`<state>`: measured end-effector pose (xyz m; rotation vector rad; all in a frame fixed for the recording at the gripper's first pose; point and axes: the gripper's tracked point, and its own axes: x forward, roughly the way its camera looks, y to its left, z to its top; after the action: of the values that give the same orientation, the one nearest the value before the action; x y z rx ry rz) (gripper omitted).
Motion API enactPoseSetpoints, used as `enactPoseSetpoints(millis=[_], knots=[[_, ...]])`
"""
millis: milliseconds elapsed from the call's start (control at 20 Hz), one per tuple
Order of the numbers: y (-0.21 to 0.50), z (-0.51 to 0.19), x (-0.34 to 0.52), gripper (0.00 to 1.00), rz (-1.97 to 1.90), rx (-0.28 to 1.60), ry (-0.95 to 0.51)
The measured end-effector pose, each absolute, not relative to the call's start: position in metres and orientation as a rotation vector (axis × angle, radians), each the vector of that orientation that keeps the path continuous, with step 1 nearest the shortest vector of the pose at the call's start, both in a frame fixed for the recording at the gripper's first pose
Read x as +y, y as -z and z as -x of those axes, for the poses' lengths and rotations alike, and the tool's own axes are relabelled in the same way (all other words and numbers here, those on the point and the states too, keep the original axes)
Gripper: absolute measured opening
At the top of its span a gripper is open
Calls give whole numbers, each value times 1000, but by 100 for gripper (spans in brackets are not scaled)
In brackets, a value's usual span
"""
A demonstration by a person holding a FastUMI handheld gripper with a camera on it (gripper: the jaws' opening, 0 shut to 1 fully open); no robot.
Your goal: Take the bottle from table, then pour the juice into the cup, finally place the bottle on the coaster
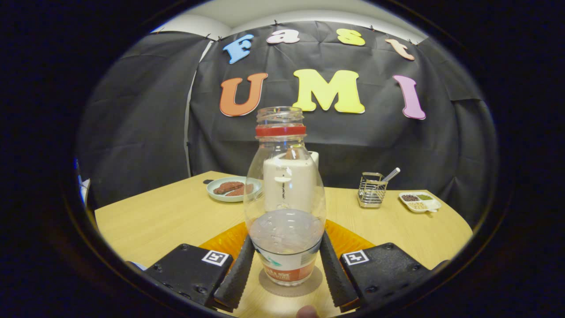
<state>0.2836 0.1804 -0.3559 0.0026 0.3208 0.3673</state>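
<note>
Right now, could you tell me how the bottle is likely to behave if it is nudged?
The bottle looks nearly empty, so probably light. It is tall on a narrow base over the coaster, so it may tip easily. The tool flanks it; whether its fingers press is unclear.

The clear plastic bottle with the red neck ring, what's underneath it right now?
A round tan coaster lies under the clear plastic bottle, on the wooden table. Its middle is covered by the bottle's base. The gripper has a finger on each side of the bottle.
</note>
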Motion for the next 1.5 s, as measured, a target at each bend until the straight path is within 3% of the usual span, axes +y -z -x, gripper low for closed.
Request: enactPoseSetpoints(millis=[600, 950, 1200, 1500], knots=[[369, -286, 173, 84, -13, 332, -349], [357, -278, 170, 100, -19, 313, -322], [307, -263, 163, 100, 22, 234, -297], [193, -235, 137, 100, 5, 103, -235]])
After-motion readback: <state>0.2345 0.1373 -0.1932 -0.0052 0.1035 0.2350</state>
